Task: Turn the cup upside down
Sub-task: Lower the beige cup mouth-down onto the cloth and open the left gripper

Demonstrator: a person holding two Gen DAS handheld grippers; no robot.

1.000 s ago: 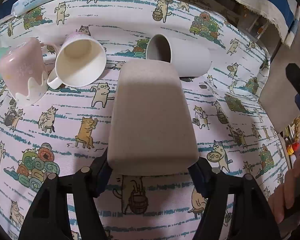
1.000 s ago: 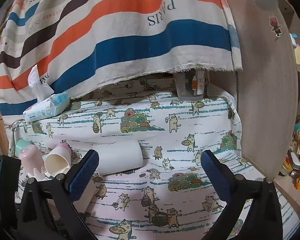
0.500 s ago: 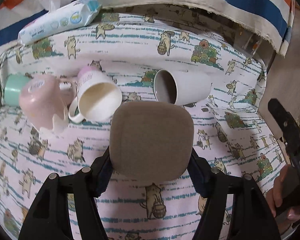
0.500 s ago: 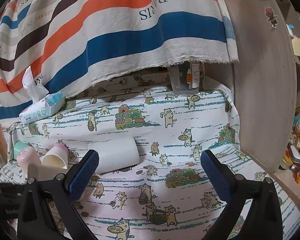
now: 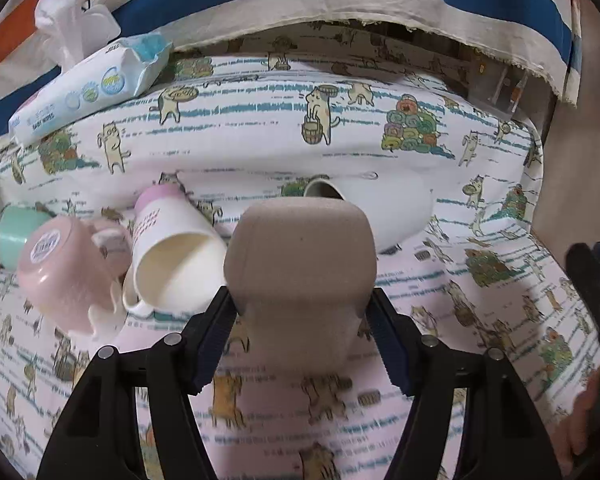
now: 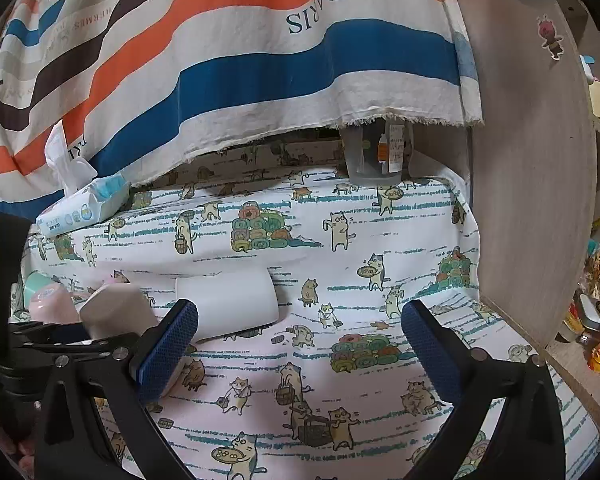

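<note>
two claws are in my hands, and my left claw (image 5: 302,316) is clamped on the beige cup (image 5: 300,256), its blue pads pressed against the cup's two sides near the lower part. the cup sits base-up between the pads, its flat closed bottom turned toward the camera and its mouth pointing down toward the cat-print cloth (image 5: 380,136) that covers the tabletop; whether its rim touches the cloth i cannot tell, since the cup hides it. from my right wrist the same beige cup (image 6: 116,308) shows at the far left, base on top, with the left claw's black frame under it. my right claw (image 6: 300,344) is spread wide with nothing between its blue pads, hanging over a bare stretch of cloth. just behind the beige cup a white cup (image 5: 384,208) lies on its side, mouth toward the left. left of the beige cup a cream mug (image 5: 176,264) lies tipped with its opening toward me, and beside it a pink cup (image 5: 64,276) rests upside down and tilted, touching the mug. a mint green cup (image 5: 16,232) peeks out behind the pink one. a pack of baby wipes (image 5: 92,88) lies at the back left edge, under the hem of a striped cloth (image 6: 260,60).
</note>
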